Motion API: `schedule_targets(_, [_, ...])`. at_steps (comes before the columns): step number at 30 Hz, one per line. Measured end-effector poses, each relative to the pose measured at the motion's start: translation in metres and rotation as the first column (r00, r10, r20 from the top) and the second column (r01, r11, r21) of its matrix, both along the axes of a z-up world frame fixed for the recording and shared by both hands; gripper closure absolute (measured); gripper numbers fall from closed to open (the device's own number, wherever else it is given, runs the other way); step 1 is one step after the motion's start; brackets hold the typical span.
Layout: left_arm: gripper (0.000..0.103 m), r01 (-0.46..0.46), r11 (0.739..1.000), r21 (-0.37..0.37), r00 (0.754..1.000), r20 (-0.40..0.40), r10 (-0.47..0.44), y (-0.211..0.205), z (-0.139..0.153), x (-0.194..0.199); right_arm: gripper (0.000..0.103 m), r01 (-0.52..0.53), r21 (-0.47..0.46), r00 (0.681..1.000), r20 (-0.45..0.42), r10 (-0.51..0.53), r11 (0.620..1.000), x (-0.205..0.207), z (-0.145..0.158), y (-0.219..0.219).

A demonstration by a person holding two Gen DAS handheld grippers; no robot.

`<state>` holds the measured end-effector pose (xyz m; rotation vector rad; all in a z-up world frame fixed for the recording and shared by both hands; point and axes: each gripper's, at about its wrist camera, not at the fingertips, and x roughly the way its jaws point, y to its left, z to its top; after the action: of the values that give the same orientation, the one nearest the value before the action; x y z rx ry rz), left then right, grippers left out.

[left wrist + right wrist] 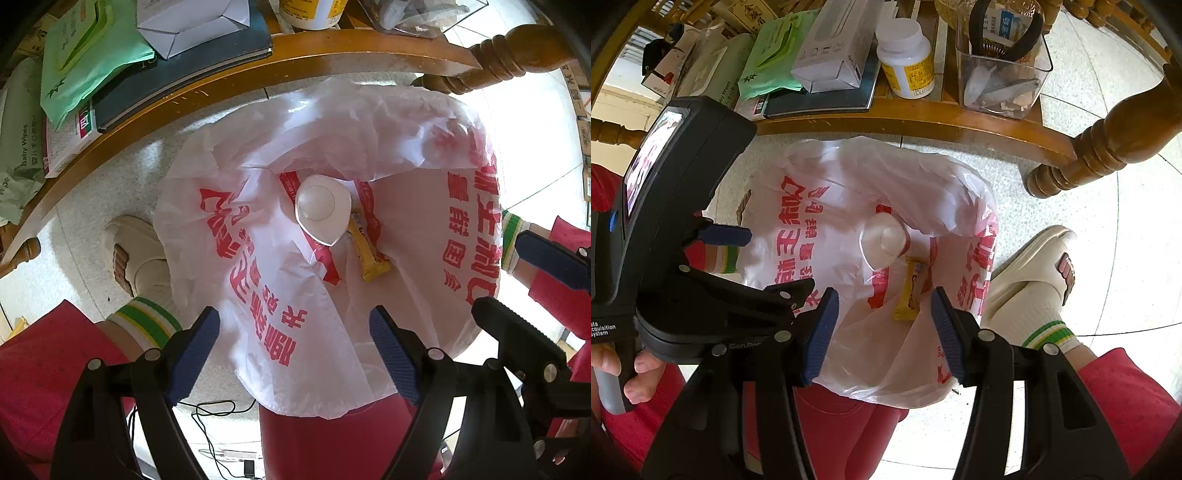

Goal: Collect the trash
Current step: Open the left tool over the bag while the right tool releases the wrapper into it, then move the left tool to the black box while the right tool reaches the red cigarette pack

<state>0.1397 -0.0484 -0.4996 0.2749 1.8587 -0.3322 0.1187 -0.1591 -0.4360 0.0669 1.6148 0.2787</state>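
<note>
1. Left gripper (293,345): fingers spread wide, nothing between them, poised above near rim of white plastic bag (258,280).
2. Bag on floor below wooden counter (229,77), mouth open; inside, white cup (321,208), yellow wrapper (367,251), red wrapper (317,243), all touching.
3. Right gripper (884,332): fingers spread, empty, over bag's near edge, yellow wrapper visible between them.
4. Slippered foot (1030,269) just beside bag.

A white pill bottle (905,59) stands on the wooden table (923,114). Beside it, a clear box (1003,79) and green wipes pack (772,62).
</note>
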Motion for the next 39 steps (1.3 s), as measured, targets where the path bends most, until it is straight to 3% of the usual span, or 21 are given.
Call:
schedule_targets(13, [0.022, -0.003, 1.0, -0.025, 0.999, 0.053, 0.004, 0.002, 0.03, -0.009, 0.052, 0.004, 0.014, 0.997, 0.076, -0.005, 1.0, -0.014, 0.036, 0.001])
schedule_targets(15, [0.021, -0.006, 0.999, -0.04, 0.997, 0.072, 0.009, 0.005, 0.044, -0.014, 0.048, 0.01, 0.041, 0.996, 0.091, -0.014, 0.999, -0.017, 0.05, 0.0])
schedule_targets(17, [0.018, 0.0, 0.999, -0.051, 0.993, 0.116, 0.006, 0.011, 0.068, -0.02, 0.034, 0.014, 0.047, 0.992, 0.126, -0.019, 0.999, -0.023, 0.069, 0.0])
schedule_targets(18, [0.018, 0.007, 0.999, -0.05, 0.99, 0.138, 0.0, 0.014, 0.079, -0.023, 0.032, 0.01, 0.053, 0.989, 0.146, -0.018, 0.999, -0.025, 0.08, -0.001])
schedule_targets(23, [0.018, 0.06, 0.998, -0.03, 0.966, 0.253, -0.051, 0.04, 0.165, -0.038, 0.029, -0.021, 0.081, 0.969, 0.246, 0.001, 0.996, -0.032, 0.153, -0.011])
schedule_targets(25, [0.018, 0.07, 0.997, -0.029, 0.952, 0.3, -0.059, 0.053, 0.21, -0.036, 0.026, -0.051, 0.066, 0.947, 0.321, 0.027, 0.996, -0.03, 0.198, -0.016])
schedule_targets(27, [0.018, 0.064, 0.997, -0.032, 0.933, 0.356, -0.048, 0.064, 0.253, -0.03, 0.021, -0.083, 0.028, 0.914, 0.401, 0.065, 0.996, -0.028, 0.244, -0.021])
schedule_targets(32, [0.009, 0.021, 0.998, -0.066, 0.851, 0.525, 0.017, 0.083, 0.384, 0.0, 0.014, -0.158, -0.061, 0.814, 0.556, 0.165, 0.985, -0.019, 0.349, -0.027])
schedule_targets(37, [0.008, 0.013, 0.997, -0.078, 0.779, 0.626, 0.039, 0.083, 0.476, 0.018, 0.009, -0.188, -0.114, 0.711, 0.67, 0.215, 0.976, -0.008, 0.44, -0.032])
schedule_targets(39, [0.008, 0.037, 0.996, -0.087, 0.771, 0.636, 0.027, 0.077, 0.504, 0.025, 0.008, -0.196, -0.136, 0.683, 0.691, 0.235, 0.971, -0.002, 0.46, -0.033])
